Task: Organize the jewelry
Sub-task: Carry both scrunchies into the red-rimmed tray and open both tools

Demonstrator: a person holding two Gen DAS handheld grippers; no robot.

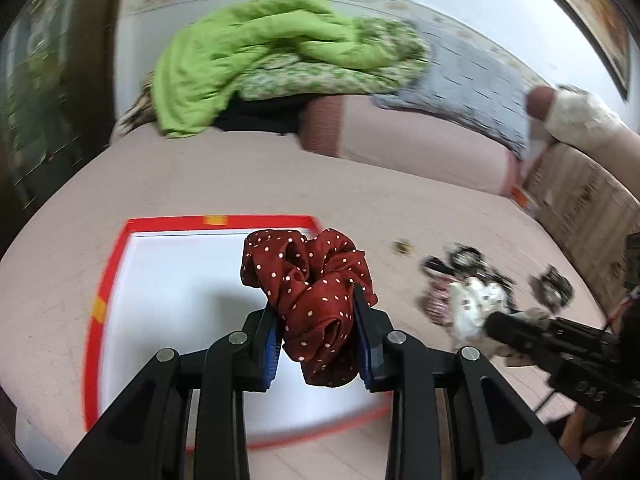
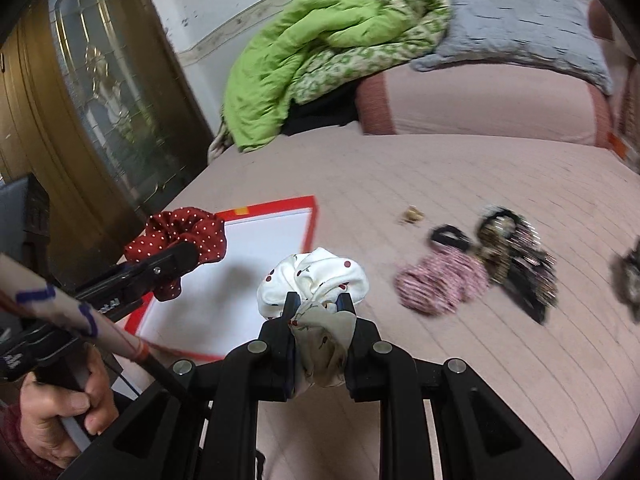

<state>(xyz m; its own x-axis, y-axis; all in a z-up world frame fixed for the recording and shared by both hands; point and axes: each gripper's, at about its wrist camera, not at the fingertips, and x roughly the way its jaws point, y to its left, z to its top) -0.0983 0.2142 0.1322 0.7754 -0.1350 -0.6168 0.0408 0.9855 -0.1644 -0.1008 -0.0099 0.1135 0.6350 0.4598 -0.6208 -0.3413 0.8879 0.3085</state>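
My left gripper is shut on a dark red polka-dot scrunchie and holds it above the red-rimmed white box lid. It also shows in the right wrist view over the lid. My right gripper is shut on a white cherry-print scrunchie, held above the pink bed to the right of the lid; it also shows in the left wrist view. More hair pieces lie on the bed: a pink striped one, dark patterned clips.
A small gold trinket lies on the pink bedspread. A green quilt, grey pillow and pink bolster sit at the back. A wooden glass-panel door stands left. A hand holds the left gripper.
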